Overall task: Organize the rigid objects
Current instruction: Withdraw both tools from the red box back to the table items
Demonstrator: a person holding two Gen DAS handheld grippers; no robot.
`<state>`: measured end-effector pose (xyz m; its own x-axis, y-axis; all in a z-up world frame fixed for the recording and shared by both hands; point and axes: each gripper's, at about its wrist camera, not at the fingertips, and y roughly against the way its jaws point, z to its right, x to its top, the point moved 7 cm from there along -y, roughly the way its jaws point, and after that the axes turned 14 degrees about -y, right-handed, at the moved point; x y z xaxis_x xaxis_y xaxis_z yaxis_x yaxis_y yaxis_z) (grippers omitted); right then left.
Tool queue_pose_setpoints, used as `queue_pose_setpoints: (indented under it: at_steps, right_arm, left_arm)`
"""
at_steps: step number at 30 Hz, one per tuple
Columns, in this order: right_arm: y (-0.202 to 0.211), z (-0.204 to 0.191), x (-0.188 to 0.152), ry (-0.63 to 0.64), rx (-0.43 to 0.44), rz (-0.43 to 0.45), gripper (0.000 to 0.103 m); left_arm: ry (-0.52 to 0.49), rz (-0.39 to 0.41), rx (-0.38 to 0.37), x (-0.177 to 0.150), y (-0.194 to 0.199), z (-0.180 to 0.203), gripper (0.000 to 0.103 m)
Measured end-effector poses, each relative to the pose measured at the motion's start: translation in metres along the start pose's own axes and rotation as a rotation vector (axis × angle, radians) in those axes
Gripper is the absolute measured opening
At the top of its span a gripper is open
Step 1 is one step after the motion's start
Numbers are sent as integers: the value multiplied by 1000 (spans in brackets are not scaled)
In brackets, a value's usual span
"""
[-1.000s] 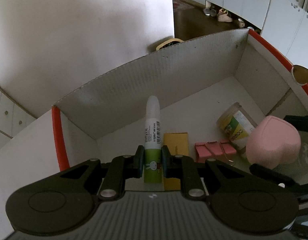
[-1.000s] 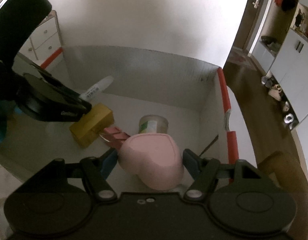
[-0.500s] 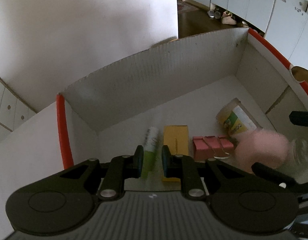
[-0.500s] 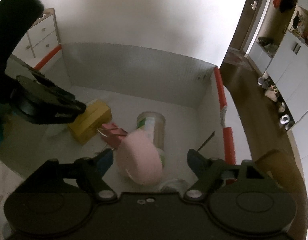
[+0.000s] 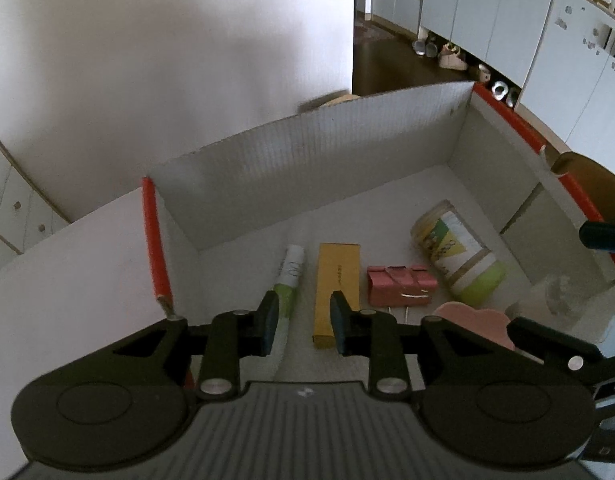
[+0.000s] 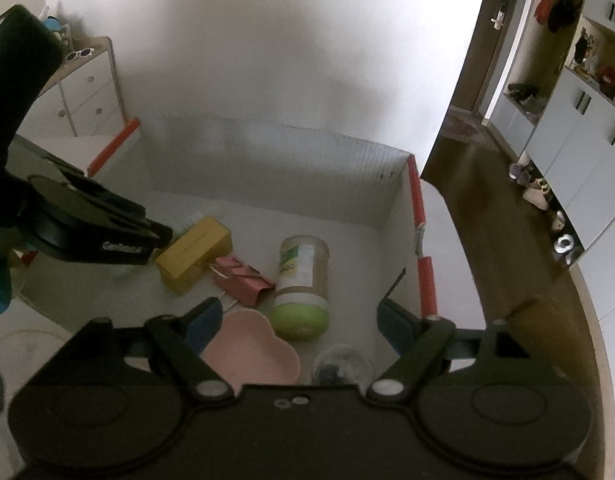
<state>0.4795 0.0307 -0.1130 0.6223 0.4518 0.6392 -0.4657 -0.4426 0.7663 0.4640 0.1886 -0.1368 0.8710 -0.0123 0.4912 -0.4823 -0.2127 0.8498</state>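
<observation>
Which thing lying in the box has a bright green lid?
The round jar, lying on its side by the pink clips; the glue stick is green too, but slim.

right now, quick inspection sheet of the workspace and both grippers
surface: white cardboard box with red-taped edges, open at the top.
job's things: glue stick, yellow box, pink clips and jar lie in a row on the box floor; pink heart-shaped case lies nearest.
clutter: clear round item beside the case, too blurred to name.
grippers: left gripper jaws apart, empty; right gripper jaws wide, empty.
cables: nothing seen.
surroundings: white wall, drawers, cabinets, shoes on dark floor.
</observation>
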Motion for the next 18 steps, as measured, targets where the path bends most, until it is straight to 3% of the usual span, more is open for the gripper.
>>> queue_pose_setpoints:
  at_steps: [18]
  right_arm:
    - [69, -11, -3, -34, 43, 82, 86]
  left_arm:
    - [14, 106, -3, -13, 68, 13, 27]
